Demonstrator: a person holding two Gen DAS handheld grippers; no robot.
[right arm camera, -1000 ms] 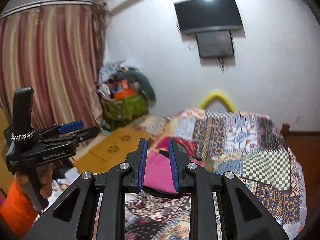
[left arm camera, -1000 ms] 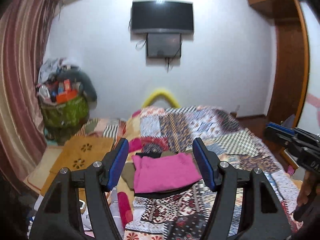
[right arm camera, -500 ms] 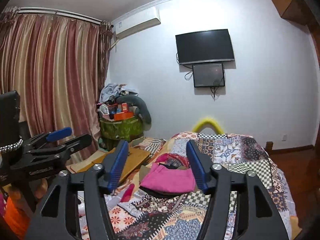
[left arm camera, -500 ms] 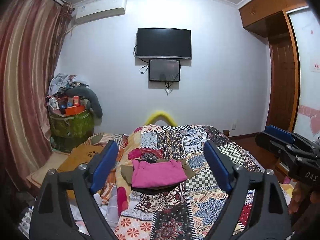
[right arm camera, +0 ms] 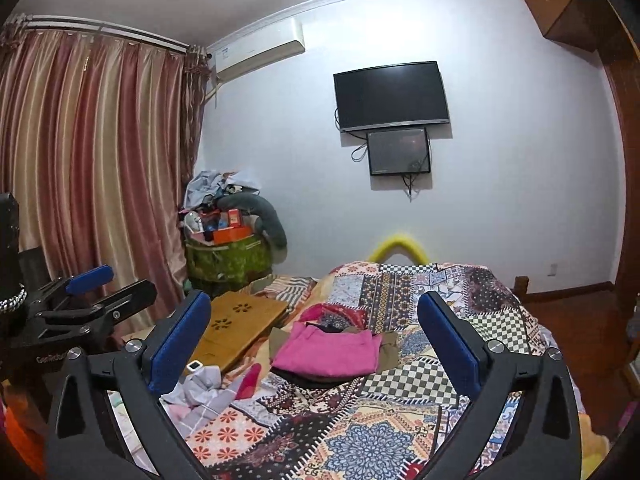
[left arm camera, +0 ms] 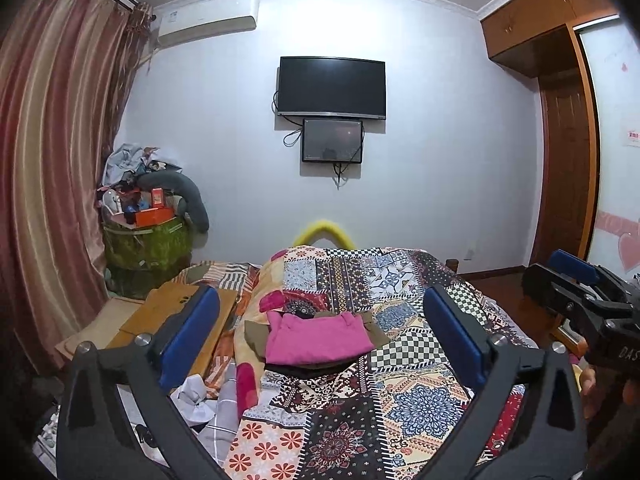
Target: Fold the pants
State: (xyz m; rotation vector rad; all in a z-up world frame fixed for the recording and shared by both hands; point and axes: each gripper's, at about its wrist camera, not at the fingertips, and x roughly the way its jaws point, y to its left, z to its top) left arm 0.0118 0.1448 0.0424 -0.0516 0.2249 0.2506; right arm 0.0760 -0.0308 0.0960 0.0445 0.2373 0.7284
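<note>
Folded pink pants [left arm camera: 320, 342] lie on top of a small stack of folded dark and olive clothes in the middle of the patchwork bed; they also show in the right wrist view [right arm camera: 330, 350]. My left gripper [left arm camera: 320, 344] is open and empty, held back from the stack and above the bed's near end. My right gripper [right arm camera: 316, 346] is open and empty, also well back from the stack. Each gripper shows at the edge of the other's view: the right gripper [left arm camera: 576, 292] and the left gripper [right arm camera: 92, 300].
The patchwork bedspread [left arm camera: 360, 420] covers the bed. A wooden lap table [right arm camera: 236, 320] and loose white and grey cloth [right arm camera: 196, 392] lie to the left. A green bin piled with items [left arm camera: 144, 240], a curtain [right arm camera: 92, 168] and a wall TV [left arm camera: 332, 86] stand beyond.
Both grippers have drawn back and up from the pink pants. The right gripper's jaws went from nearly closed to wide open. The left jaws opened wider.
</note>
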